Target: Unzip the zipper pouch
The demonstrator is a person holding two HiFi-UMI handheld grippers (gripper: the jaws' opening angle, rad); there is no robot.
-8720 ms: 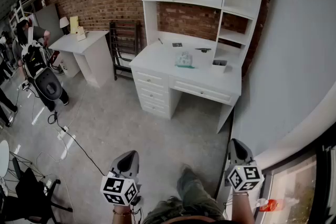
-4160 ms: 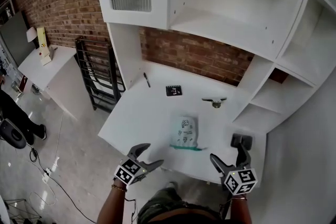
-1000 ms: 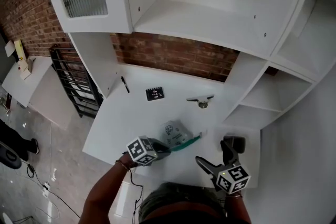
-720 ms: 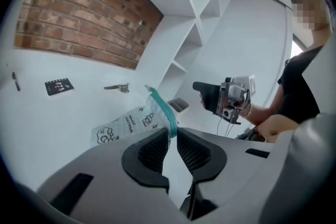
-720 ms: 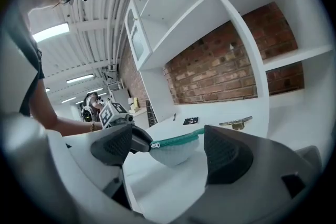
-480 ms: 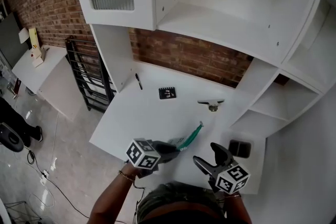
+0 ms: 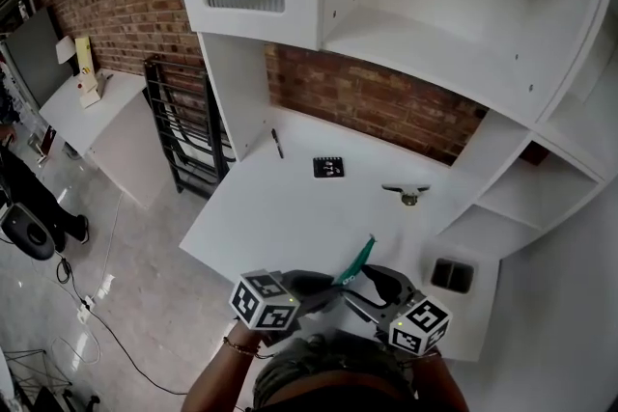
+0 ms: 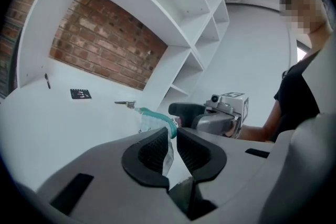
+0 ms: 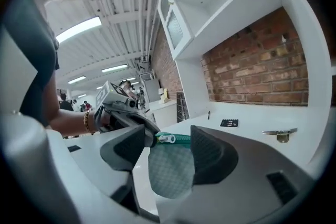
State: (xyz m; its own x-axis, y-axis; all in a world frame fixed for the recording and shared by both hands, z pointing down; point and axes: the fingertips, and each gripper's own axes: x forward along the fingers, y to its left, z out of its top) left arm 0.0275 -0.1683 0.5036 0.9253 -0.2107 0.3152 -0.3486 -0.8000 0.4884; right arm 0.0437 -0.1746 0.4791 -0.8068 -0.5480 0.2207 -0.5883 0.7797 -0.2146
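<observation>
The left hand-held gripper (image 8: 170, 136) is clenching its jaws on one edge of the small, see-through mesh zipper pouch with a teal zipper (image 8: 152, 120), and the thin material is sitting pinched between the two ribbed black pads. In the head view this left hand-held gripper (image 7: 326, 288) is reaching in from the left. It is holding the pouch (image 7: 359, 256) up near the front edge of the white bench (image 7: 290, 207), with the teal zipper slanting upward.

The right hand-held gripper (image 9: 169, 136) is facing it from the other side, very close. Its jaws have just been closing. They are standing apart around the pouch's (image 9: 170, 170) zipper end, and the silver zipper pull (image 9: 167, 138) is lying between them, with neither pad visibly pressing on it. In the head view the right hand-held gripper (image 7: 355, 290) is lying just beside the left one, with the pouch between the two.

Further back on the bench, well apart from the pouch, a black pen (image 7: 277, 143), a small black card (image 7: 328, 167) and a small metal fitting (image 7: 407, 194) are lying. A dark, square box (image 7: 451, 275) is sitting to the right. A red brick wall (image 7: 386, 106) is showing behind the bench, under the white shelving (image 7: 435, 43).
</observation>
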